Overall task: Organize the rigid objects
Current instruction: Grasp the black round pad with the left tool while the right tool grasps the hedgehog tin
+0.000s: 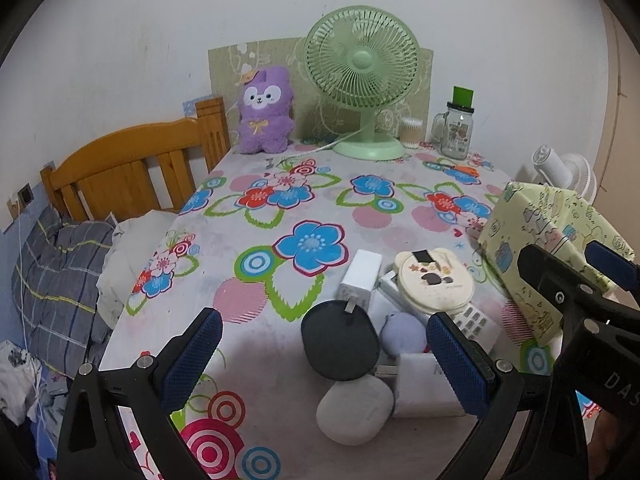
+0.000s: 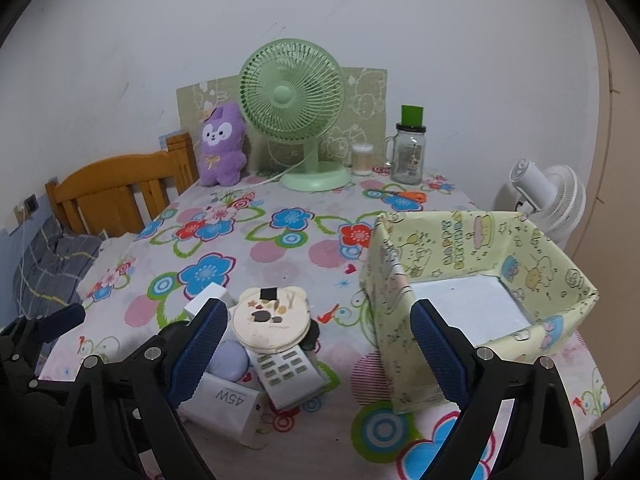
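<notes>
A pile of small hard objects lies on the flowered tablecloth (image 1: 256, 224): a cream bear-shaped compact (image 1: 434, 280) (image 2: 271, 320), a white remote (image 2: 288, 376), a black round disc (image 1: 340, 344), a white pebble-shaped case (image 1: 354, 410), a lilac round case (image 1: 402, 332) (image 2: 229, 360), a white 45W charger (image 2: 224, 404) and a white plug adapter (image 1: 360, 276). My left gripper (image 1: 324, 354) is open, hanging over the pile. My right gripper (image 2: 320, 354) is open too, its fingers either side of the remote and above it. The paper-covered box (image 2: 484, 280) (image 1: 532, 240) stands empty to the right.
At the back stand a green desk fan (image 1: 362, 80), a purple plush (image 1: 264, 112), a cotton-swab jar (image 1: 412, 132) and a glass mug jar (image 1: 456, 132). Orange scissors (image 2: 404, 196) lie near them. A wooden bed frame (image 1: 132, 164) and bedding are left of the table; a white fan (image 2: 548, 204) is right.
</notes>
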